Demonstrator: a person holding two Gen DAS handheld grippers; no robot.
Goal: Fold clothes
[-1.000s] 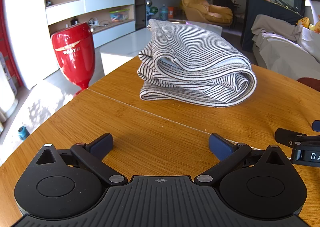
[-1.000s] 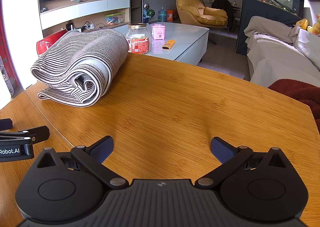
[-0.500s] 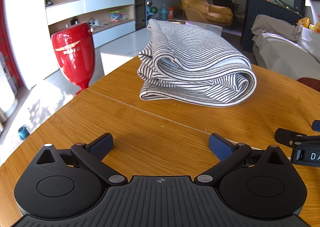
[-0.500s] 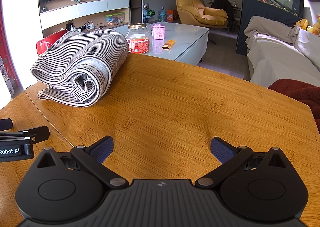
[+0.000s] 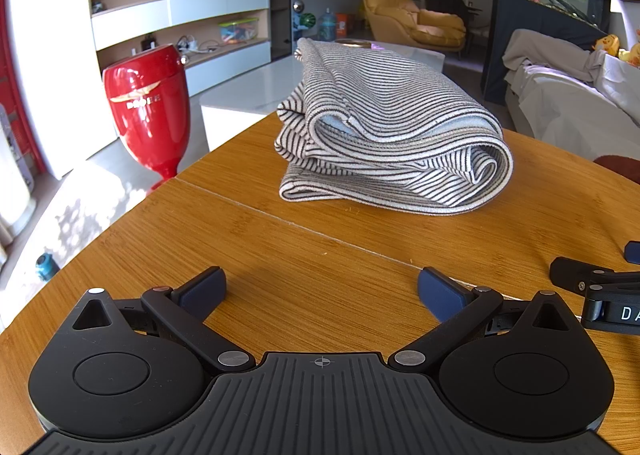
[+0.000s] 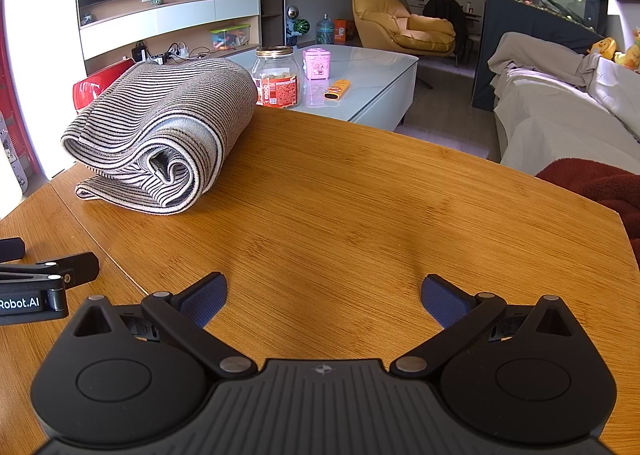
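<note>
A black-and-white striped garment (image 5: 392, 135) lies folded in a thick bundle on the wooden table (image 5: 280, 247), toward its far edge. In the right wrist view the same garment (image 6: 160, 135) sits at the far left. My left gripper (image 5: 322, 291) rests low over the table, well short of the bundle, open with nothing between its blue pads. My right gripper (image 6: 324, 299) is also open and empty, over bare wood to the right of the garment. Each gripper shows at the edge of the other's view: the right one (image 5: 600, 291) and the left one (image 6: 36, 287).
A red goblet-shaped stool (image 5: 148, 107) stands on the floor left of the table. Beyond the far edge is a white coffee table (image 6: 360, 75) with a jar (image 6: 278, 77), a pink box and an orange remote. A covered sofa (image 6: 560, 111) and a dark red fabric (image 6: 592, 183) lie to the right.
</note>
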